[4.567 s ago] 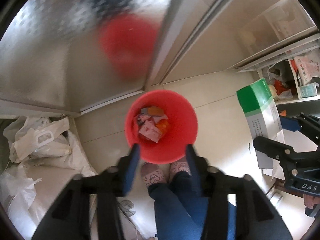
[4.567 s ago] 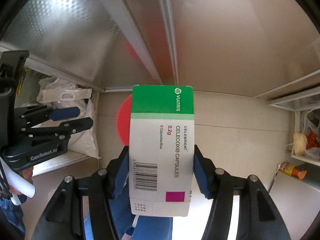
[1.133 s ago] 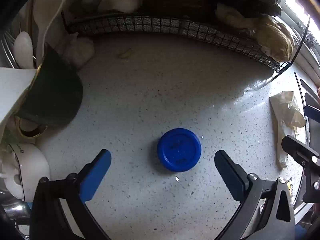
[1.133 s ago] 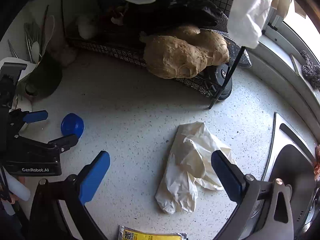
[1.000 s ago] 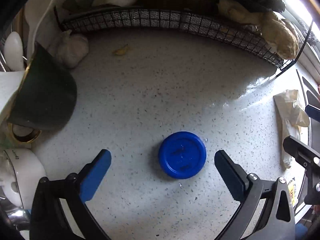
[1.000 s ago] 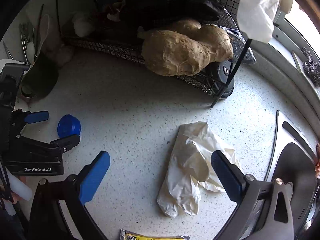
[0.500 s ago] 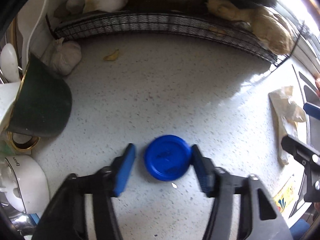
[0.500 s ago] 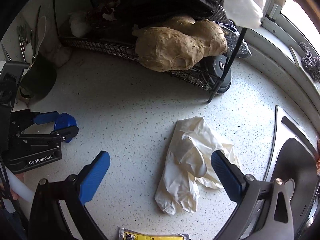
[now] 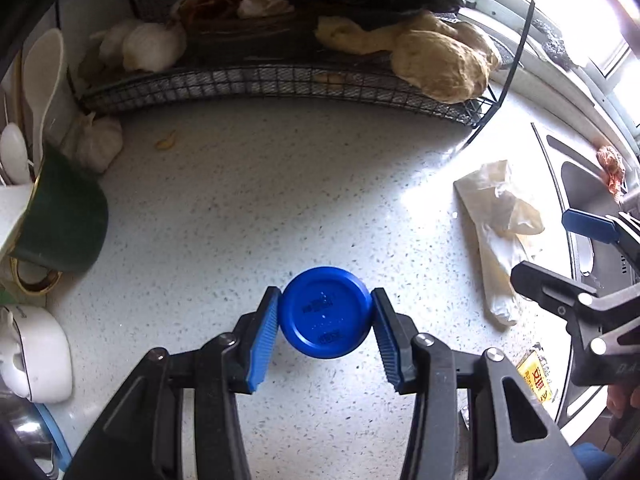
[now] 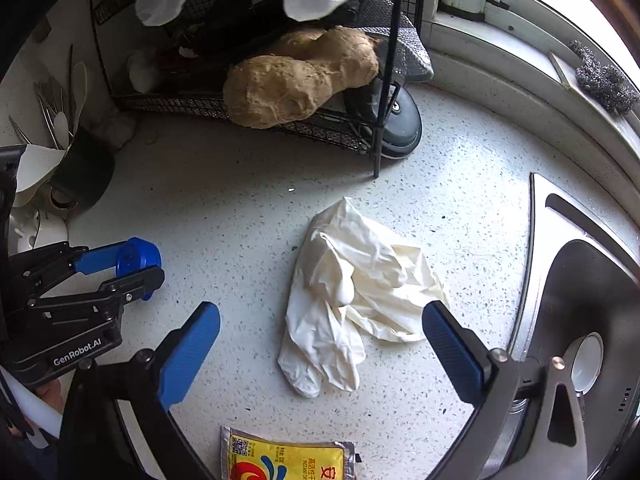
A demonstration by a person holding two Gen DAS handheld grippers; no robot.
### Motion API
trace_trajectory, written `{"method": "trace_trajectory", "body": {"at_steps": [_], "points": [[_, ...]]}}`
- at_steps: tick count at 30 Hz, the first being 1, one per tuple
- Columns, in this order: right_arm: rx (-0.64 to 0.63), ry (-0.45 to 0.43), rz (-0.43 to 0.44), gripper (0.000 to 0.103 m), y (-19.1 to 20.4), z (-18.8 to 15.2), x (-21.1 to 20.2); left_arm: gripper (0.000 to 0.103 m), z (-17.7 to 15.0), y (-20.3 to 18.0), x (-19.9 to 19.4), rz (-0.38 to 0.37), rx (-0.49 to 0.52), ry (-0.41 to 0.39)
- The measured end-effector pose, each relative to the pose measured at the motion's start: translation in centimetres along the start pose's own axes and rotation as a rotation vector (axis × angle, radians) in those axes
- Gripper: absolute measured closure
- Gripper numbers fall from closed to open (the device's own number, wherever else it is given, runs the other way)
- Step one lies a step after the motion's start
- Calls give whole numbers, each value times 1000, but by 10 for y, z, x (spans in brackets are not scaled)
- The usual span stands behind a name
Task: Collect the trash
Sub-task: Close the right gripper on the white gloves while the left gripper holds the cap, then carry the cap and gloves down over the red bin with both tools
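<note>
A round blue lid [image 9: 325, 312] sits between the blue pads of my left gripper [image 9: 325, 322], which is shut on it just above the speckled counter [image 9: 248, 208]. The right wrist view shows the same lid [image 10: 138, 258] in that left gripper [image 10: 134, 266] at the far left. My right gripper [image 10: 320, 316] hangs wide open over a crumpled white glove [image 10: 344, 280], one finger on each side, not touching it. In the left wrist view the glove [image 9: 496, 216] lies to the right, under the right gripper [image 9: 560, 250]. A yellow sachet [image 10: 288, 460] lies near the counter's front edge.
A black wire rack [image 9: 280, 84] with ginger [image 10: 296, 76] and garlic [image 9: 152, 44] stands along the back. A dark green cup [image 9: 68, 220] and a white pot [image 9: 36, 352] crowd the left. The steel sink [image 10: 592, 320] borders the right, below a windowsill with steel wool [image 10: 604, 80].
The left jaws went from wide open to closed on the blue lid and raised it slightly. The right gripper drifted over the glove, still open. Earlier, both were over a red bin.
</note>
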State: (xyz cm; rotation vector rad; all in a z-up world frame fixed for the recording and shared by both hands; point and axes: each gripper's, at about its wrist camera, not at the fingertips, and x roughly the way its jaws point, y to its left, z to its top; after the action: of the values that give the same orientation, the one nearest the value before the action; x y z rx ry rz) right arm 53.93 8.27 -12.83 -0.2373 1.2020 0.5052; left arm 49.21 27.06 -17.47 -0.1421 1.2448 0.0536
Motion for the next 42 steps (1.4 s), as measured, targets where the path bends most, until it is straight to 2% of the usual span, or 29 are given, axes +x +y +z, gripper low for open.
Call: {"method": "trace_trajectory", "body": {"at_steps": [7,8,9,11,12,13,14,15,16,17,21,26,31,37,38,42], "points": [[-28,29,18,2,-9,11,16,60,8,-4,1,1,16,10],[-30,34,26,5,-9,13,19,60,9,-2,6,3,15,16],[-31,39,31,11,-7,14,23,60,10,-2,8,6,14,19],[-35,61,50,37,-9,14,27,60,10,-3,8,13,14,22],[-39,70,42,45,-10,14,30,60,10,-4,9,20,19,21],[-45,76,28,58,-11,12,32,60,8,-6,8,34,27,18],[-46,74,27,67,-12,12,33,60,7,-9,8,48,34,17],[-51,69,30,71,-14,10,31,60,6,-12,7,54,33,16],[-62,64,29,85,-15,9,30,60,4,-10,3,52,29,16],[-70,64,35,92,-17,8,29,60,0,-10,3,52,25,17],[-63,59,95,98,-25,-4,17,60,-9,-32,-4,37,14,4],[-35,-9,86,98,-51,-39,-30,60,-24,-69,-26,10,47,-34],[8,-63,57,98,-80,-81,-78,60,-46,-125,-55,-6,109,-85],[56,-131,14,98,-106,-155,-139,60,-99,-193,-102,-27,181,-132],[64,-138,10,98,-99,-166,-141,60,-109,-204,-108,-30,194,-141],[95,-187,-3,98,-110,-236,-182,60,-161,-244,-136,-40,235,-171]]}}
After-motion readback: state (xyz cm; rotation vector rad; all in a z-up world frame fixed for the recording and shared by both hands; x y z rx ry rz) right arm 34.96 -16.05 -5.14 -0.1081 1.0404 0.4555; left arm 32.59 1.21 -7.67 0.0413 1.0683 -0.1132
